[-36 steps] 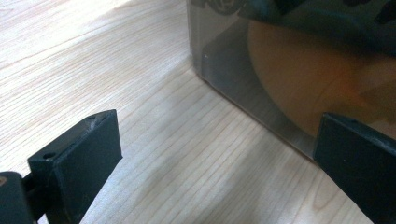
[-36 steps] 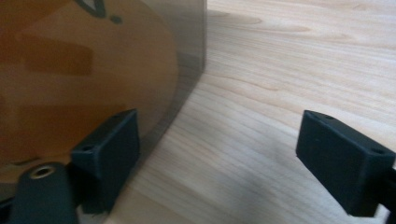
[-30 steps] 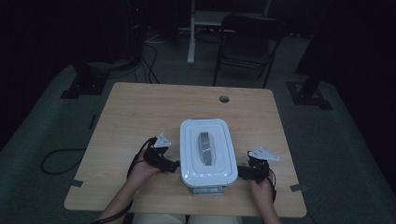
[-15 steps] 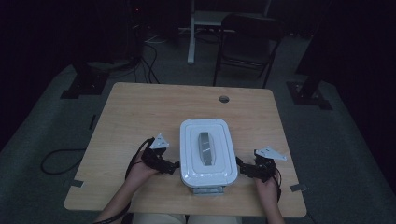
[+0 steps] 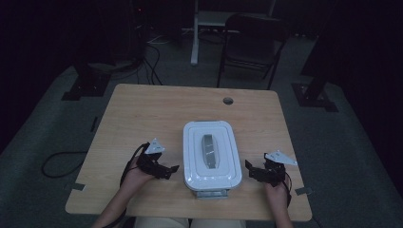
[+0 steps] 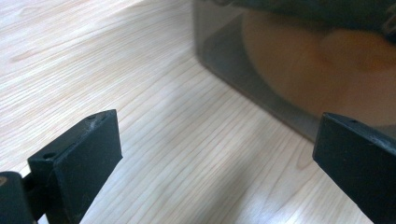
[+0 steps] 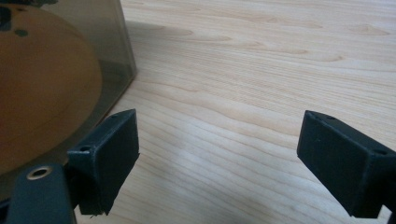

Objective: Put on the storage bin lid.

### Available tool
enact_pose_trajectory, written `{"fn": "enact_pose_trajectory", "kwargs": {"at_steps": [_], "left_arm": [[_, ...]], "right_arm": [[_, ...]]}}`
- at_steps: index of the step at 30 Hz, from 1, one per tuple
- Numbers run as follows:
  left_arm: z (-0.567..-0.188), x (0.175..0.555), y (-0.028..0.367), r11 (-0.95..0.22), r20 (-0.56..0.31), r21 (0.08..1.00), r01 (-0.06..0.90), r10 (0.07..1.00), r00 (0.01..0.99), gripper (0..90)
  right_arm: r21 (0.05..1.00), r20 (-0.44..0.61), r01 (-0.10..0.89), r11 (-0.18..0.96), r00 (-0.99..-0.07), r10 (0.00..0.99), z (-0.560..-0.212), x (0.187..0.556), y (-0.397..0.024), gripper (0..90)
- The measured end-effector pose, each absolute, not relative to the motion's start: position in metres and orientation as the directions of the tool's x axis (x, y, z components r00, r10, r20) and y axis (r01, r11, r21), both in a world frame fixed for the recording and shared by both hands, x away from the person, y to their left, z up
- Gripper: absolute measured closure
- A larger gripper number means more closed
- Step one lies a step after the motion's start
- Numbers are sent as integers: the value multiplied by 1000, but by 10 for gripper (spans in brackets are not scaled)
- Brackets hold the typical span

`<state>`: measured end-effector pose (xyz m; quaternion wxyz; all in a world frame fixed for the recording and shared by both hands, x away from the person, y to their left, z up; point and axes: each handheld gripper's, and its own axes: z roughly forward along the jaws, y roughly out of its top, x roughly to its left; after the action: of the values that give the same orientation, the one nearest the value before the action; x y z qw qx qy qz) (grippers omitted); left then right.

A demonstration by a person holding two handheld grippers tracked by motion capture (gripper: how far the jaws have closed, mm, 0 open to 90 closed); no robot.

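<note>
Container [image 5: 212,154] lies lengthwise away from the person, seemingly square to the table [image 5: 142,114]

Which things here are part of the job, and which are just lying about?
In the job: white-lidded container; left gripper, fingers open beside it; right gripper, fingers open beside it.
Lying about: folding chair; floor cables; table's grommet hole.

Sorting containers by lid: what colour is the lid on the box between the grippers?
White, with a grey handle along the middle of the lid; clearest in the high view.
</note>
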<state>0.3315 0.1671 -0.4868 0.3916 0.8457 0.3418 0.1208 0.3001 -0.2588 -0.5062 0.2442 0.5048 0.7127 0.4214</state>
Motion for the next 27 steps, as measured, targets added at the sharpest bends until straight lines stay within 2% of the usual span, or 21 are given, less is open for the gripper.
{"fn": "enact_pose_trajectory", "kwargs": {"at_steps": [27], "left_arm": [[-498,323,232,-369,-87,741,561,776,625,19]], "right_arm": [[829,7,546,120,-224,975,-508,288,-297,125]]}}
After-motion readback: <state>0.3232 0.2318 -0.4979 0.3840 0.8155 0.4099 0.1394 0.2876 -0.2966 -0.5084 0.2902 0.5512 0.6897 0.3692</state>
